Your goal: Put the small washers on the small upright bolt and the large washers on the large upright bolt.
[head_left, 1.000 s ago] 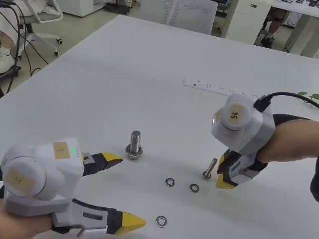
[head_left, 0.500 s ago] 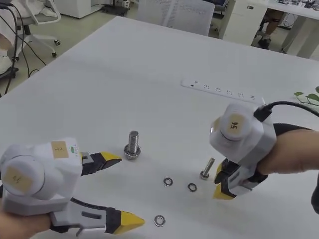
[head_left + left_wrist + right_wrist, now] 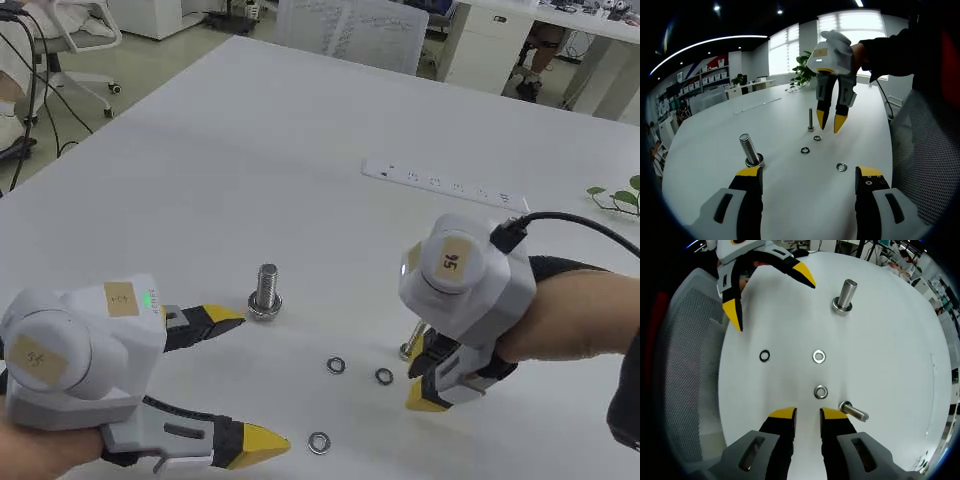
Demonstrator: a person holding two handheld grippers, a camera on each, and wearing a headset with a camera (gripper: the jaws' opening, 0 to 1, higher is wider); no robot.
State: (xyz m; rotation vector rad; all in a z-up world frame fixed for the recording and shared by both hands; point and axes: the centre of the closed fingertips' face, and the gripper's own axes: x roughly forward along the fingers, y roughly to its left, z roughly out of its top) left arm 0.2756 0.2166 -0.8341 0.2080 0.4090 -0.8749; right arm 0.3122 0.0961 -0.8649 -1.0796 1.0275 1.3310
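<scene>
A pick-up in the making: the right gripper (image 3: 807, 414) hangs tip-down over the bench (image 3: 300, 180) near its front edge. Its fingers are a narrow gap apart and hold nothing. A washer (image 3: 820, 391) lies just ahead of them, and the small bolt (image 3: 852, 411) stands close beside it. A second washer (image 3: 336, 365) lies a little to the left, and a third washer (image 3: 319, 442) nearer the front edge, all loose on the surface. The large bolt (image 3: 266, 292) stands further left. The left gripper (image 3: 245, 380) waits low at the front edge, fingers spread wide and empty. No washer appears to be threaded on the small bolt yet, so the job looks barely begun. The next move likely calls for straddling the flat ring, pinching its rim and lifting it over the bolt's tip.
</scene>
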